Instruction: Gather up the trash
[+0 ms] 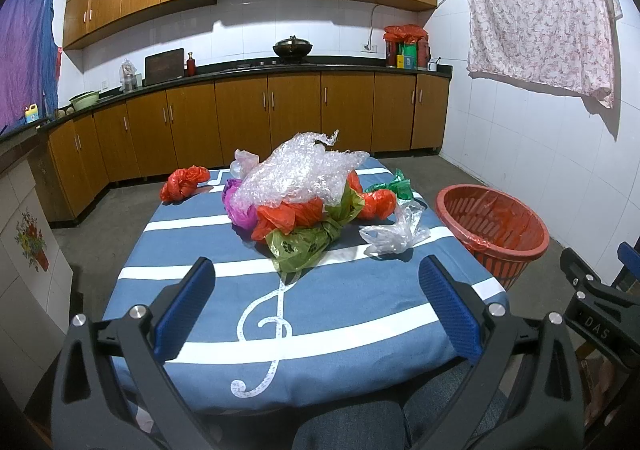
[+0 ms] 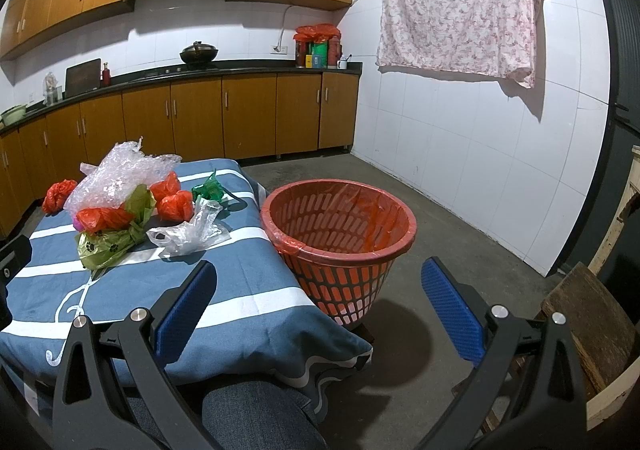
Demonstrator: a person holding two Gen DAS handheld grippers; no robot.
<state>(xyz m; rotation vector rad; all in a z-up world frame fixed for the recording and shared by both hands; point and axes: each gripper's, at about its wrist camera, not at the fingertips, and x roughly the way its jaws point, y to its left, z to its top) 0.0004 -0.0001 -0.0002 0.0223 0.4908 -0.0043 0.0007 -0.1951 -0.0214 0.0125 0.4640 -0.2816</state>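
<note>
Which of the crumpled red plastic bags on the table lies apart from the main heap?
The crumpled red plastic bag at the far left corner of the blue striped tablecloth; the other red ones touch the bubble-wrap heap.

One basket (image 2: 340,226), one bubble wrap sheet (image 1: 304,174), four red bags (image 1: 184,184).

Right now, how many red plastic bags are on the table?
4: far left corner; front of the pile; behind the bubble wrap; right of the pile. More may be hidden underneath.
</note>
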